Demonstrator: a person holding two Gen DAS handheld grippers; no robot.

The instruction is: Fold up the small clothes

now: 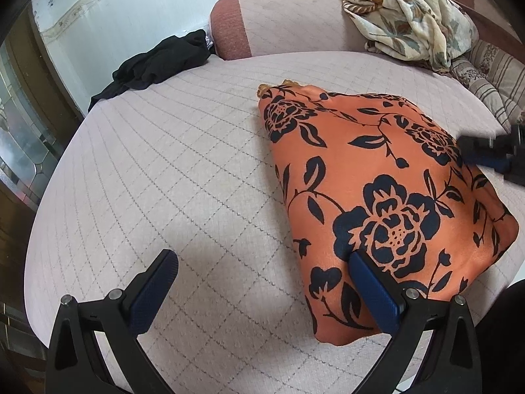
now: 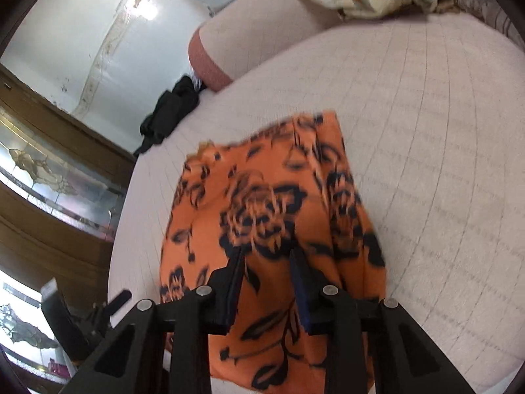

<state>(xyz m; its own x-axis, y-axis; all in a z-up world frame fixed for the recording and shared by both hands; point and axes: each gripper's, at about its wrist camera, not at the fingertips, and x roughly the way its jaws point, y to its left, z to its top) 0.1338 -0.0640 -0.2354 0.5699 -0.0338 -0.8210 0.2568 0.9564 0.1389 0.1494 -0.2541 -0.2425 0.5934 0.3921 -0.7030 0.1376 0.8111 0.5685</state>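
One view shows left hand-held gripper [image 1: 262, 257] gaping empty (right hand-held gripper [image 2: 267, 252] half-shut over orange cloth [image 1: 377, 164], hold unclear).

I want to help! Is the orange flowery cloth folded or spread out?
Folded. The orange flowery cloth lies as a compact doubled shape on the bed.

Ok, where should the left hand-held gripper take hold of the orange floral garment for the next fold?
Probably the near corner of the orange floral garment, where its edge lies flat on the quilted cover. Come in low from the bare left side: the left hand-held gripper is open there, one finger already over the cloth. The right hand-held gripper is over the far side.
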